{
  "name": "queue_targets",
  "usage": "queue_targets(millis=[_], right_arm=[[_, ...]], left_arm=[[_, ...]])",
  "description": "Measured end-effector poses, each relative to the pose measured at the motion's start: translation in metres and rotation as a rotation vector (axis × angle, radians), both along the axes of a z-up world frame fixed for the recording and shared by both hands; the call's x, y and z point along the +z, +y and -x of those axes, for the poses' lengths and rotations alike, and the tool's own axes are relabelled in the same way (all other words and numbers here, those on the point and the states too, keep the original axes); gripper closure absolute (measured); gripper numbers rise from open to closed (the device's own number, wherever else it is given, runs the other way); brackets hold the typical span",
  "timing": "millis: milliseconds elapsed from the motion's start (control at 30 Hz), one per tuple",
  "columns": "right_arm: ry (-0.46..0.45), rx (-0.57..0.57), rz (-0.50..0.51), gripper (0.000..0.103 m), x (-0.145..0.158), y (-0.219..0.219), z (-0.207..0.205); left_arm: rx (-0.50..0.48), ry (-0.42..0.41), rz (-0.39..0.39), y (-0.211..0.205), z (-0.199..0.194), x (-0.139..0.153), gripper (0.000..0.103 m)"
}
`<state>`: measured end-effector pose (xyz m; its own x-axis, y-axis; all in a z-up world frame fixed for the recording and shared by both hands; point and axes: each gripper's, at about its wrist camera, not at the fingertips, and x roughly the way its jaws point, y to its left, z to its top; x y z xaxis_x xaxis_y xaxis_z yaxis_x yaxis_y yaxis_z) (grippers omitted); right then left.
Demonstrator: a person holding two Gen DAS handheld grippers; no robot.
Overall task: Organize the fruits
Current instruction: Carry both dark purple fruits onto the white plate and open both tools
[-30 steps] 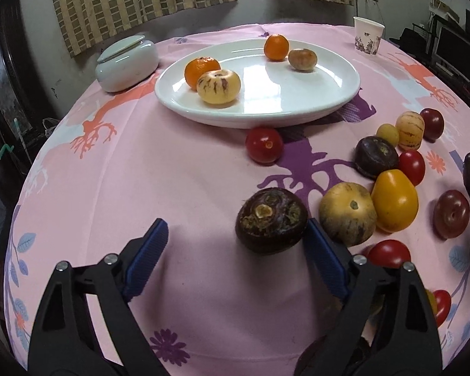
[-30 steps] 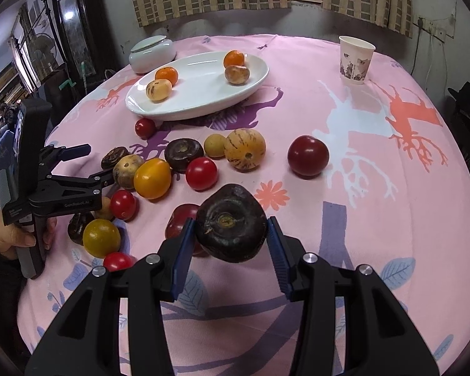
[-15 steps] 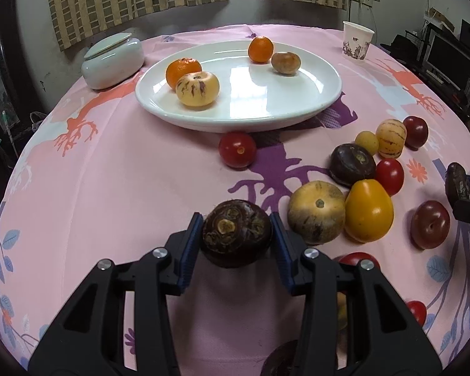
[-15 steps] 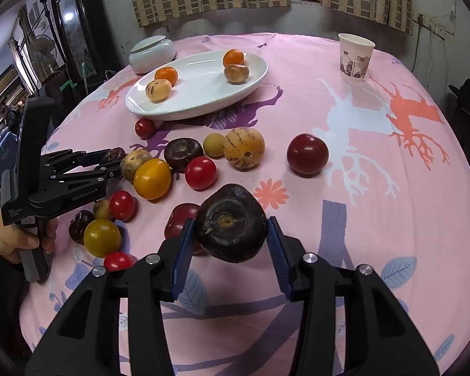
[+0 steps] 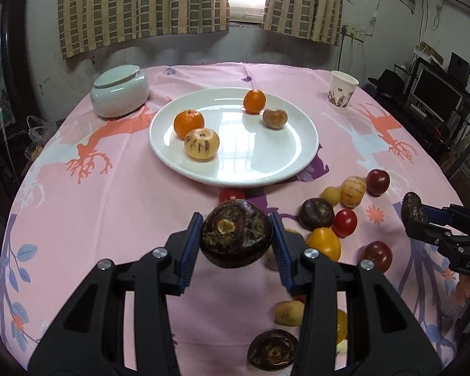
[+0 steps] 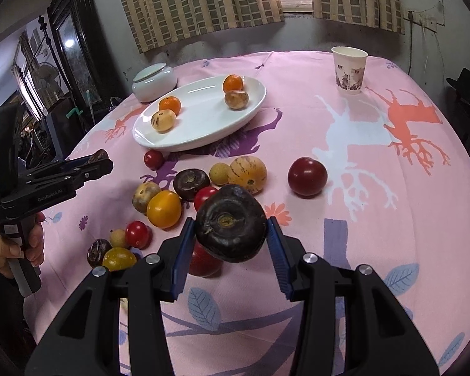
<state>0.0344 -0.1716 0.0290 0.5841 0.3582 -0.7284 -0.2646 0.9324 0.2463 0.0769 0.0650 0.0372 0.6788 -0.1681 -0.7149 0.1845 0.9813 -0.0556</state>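
Looking along the left gripper (image 5: 236, 239), a dark fruit (image 5: 236, 238) is seen clamped between the blue pads, lifted off the cloth (image 5: 109, 213) and held short of the plate (image 5: 285, 163). Two oranges, a striped fruit and a brown one are already sat on that plate, so the carry step looks to be in hand here. The loose pile (image 5: 338, 219) is left on the cloth to the right.

From the right wrist, pretty much the same deal: the right gripper (image 6: 230, 241) is closed on its own dark fruit (image 6: 230, 222), raised above the pile (image 6: 185, 194), with the plate (image 6: 250, 109) well off ahead-left. Next, a bare patch of plate probably needs to be picked for each fruit, and both should be lowered gently before release, since round stuff can be expected to roll.
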Motion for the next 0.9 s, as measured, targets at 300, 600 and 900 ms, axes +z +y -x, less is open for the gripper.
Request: queue_targets(millis=[300, 600, 900], right_arm=[[-0.033, 0.061, 0.001, 0.057, 0.045, 0.034, -0.062], [0.043, 0.079, 0.091, 0.057, 0.013, 0.077, -0.145], [-0.037, 0.089, 0.217, 0.053, -0.011, 0.09, -0.176]], left_arm=[[0.027, -0.024, 0.038, 0.005, -0.051, 0.024, 0.059], [0.034, 0.05, 0.056, -0.015, -0.131, 0.01, 0.059], [0.072, 0.107, 0.012, -0.028, -0.18, -0.021, 0.054]])
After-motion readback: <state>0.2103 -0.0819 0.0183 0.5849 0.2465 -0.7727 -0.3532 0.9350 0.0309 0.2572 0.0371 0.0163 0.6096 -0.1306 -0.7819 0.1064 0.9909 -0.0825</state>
